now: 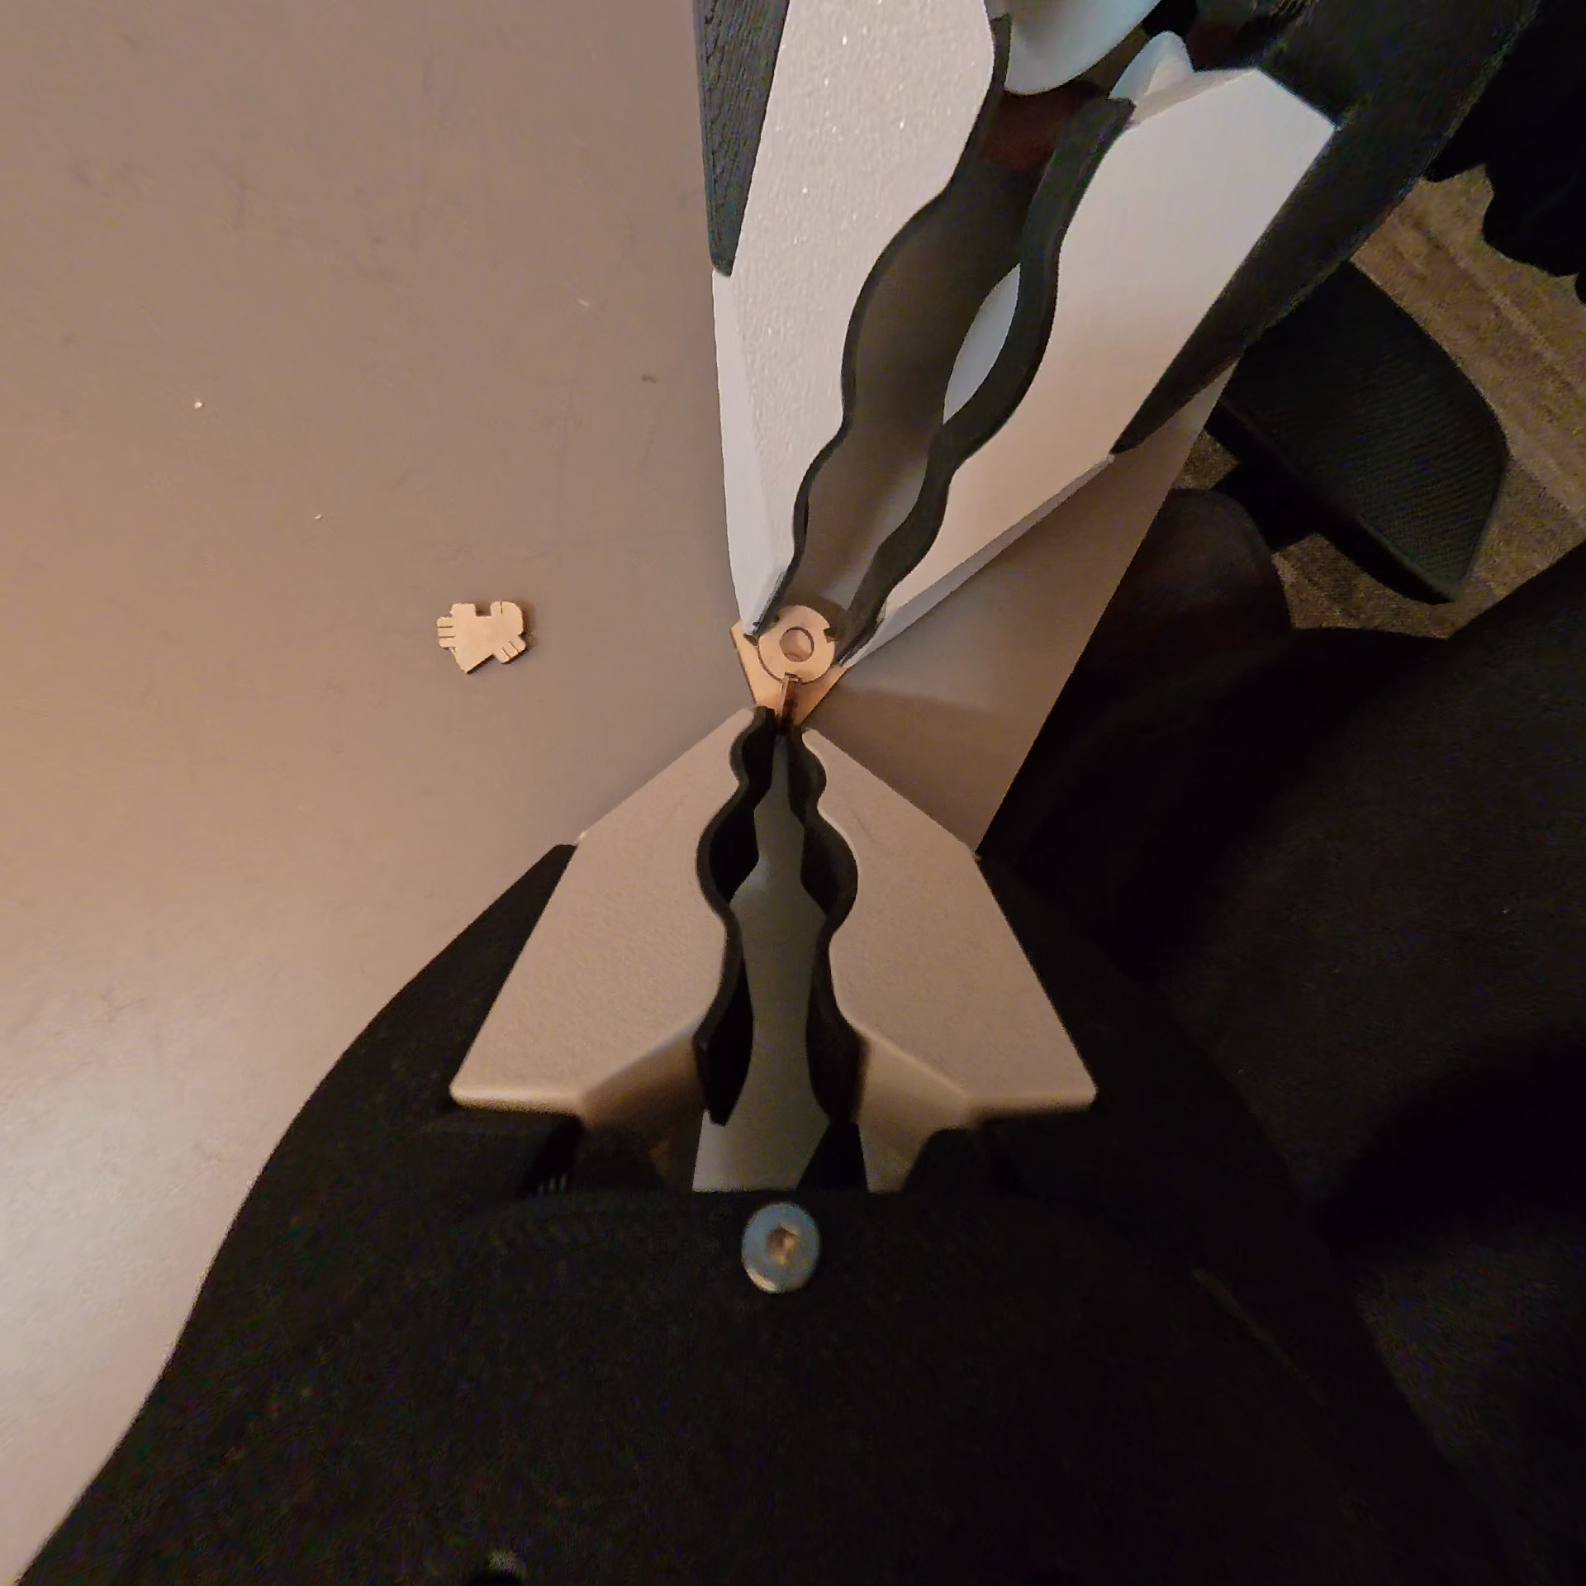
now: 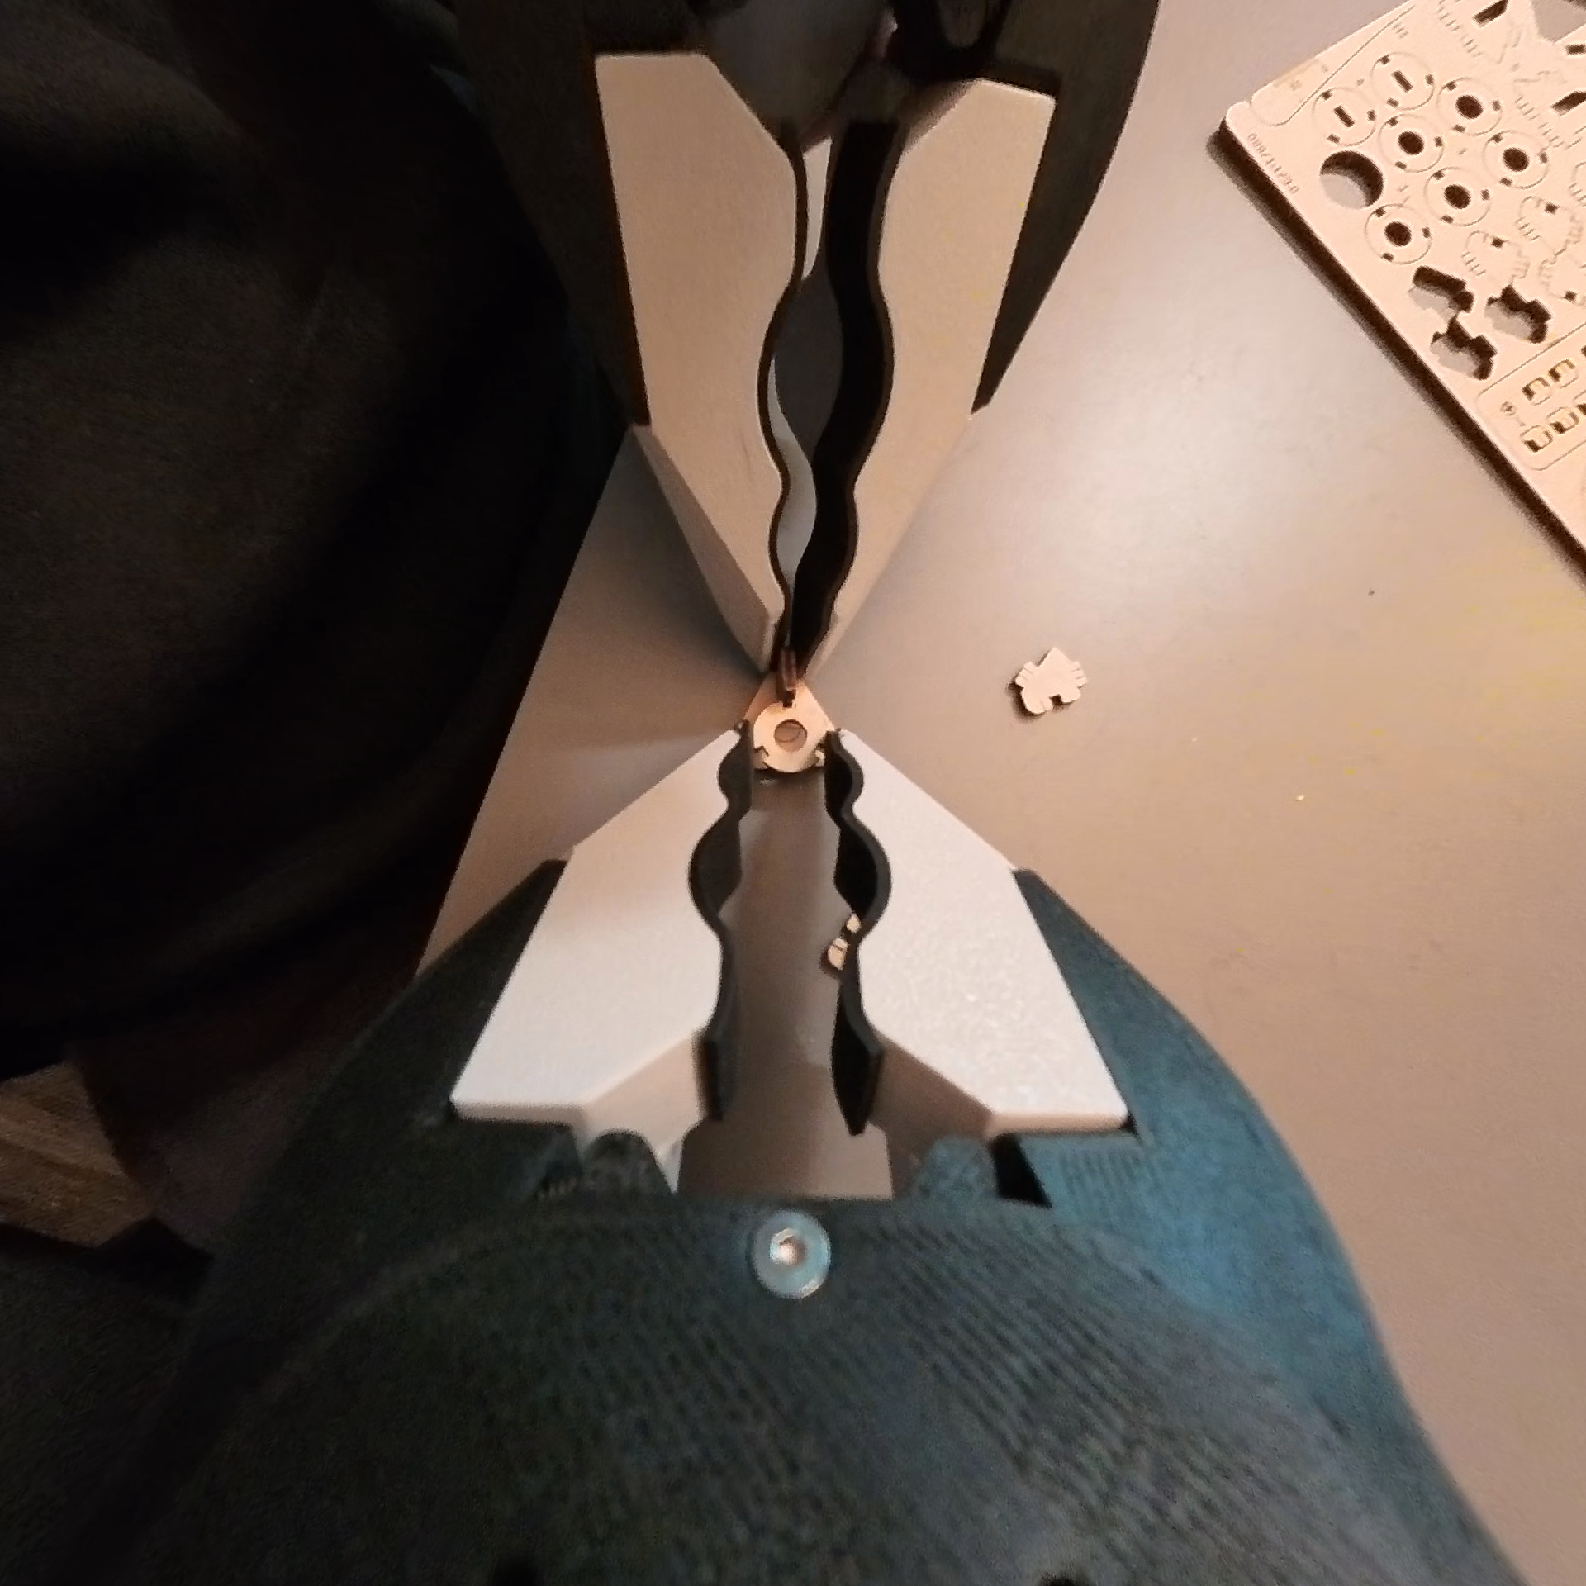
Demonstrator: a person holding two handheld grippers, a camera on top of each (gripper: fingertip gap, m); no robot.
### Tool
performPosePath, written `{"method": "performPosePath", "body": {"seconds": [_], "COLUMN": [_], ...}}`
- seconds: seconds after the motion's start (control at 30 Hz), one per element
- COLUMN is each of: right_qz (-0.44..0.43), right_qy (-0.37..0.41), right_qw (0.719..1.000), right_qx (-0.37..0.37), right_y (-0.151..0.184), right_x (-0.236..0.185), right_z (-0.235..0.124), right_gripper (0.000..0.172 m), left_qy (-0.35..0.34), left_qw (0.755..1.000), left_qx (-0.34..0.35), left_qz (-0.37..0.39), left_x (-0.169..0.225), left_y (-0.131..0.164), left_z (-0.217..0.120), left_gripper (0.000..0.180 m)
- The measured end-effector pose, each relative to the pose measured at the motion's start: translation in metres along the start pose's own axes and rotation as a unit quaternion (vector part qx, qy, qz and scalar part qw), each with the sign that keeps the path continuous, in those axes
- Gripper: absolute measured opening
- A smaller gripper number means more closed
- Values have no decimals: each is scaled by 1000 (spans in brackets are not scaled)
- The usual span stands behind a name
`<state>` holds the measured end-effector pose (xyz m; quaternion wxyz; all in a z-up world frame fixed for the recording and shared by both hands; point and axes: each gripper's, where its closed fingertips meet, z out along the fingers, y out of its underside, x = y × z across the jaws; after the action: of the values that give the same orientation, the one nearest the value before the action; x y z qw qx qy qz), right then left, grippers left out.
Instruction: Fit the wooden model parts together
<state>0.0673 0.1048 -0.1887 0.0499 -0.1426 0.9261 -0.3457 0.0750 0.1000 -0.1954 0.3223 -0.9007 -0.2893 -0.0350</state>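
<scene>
1. Left gripper [image 1: 783, 719]: white wedge-shaped fingers with wavy black pads, pressed almost together at the tips and pinching a thin, edge-on pale wooden tab [image 1: 785, 695]. The tab runs forward from its tips into the rim of item 3.

2. Right gripper [image 2: 788, 759]: same build, on a dark teal body. Its tips stand a little apart, pinching item 3 by its rim, one pad on each side. It meets the left gripper nose to nose.

3. Small round pale wooden disc [image 2: 788, 732] with a centre hole and notched rim, backed by a rounded triangular wooden plate [image 2: 760, 705]. It sits between the two sets of fingertips, just ahead of each, above the near edge of the table.

4. Small flat pale wooden cut-out piece with comb-like ends [image 1: 481, 633]: loose on the table, well to the left of the left gripper and to the right of the right gripper.

5. Pale laser-cut wooden sheet [image 2: 1407, 223] with round and shaped holes: flat on the table, far forward and right of the right gripper.

6. Grey matte table top [image 1: 300, 343]: beneath all items.

7. Dark chair [image 1: 1373, 481]: beyond the table edge, right of the left gripper.
</scene>
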Motion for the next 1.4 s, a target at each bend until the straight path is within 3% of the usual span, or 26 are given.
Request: {"method": "performPosePath", "body": {"seconds": [1.4], "right_qz": [7], "right_qy": [-38], "right_qw": [998], "right_qx": [51], "right_y": [-3], "right_x": [-1], "right_z": [2], "right_gripper": [14], "left_qy": [-18], "left_qw": [1000], "left_qx": [-9], "left_qz": [18], "left_x": [0], "left_y": [-1], "left_z": [1], "left_gripper": [1]}}
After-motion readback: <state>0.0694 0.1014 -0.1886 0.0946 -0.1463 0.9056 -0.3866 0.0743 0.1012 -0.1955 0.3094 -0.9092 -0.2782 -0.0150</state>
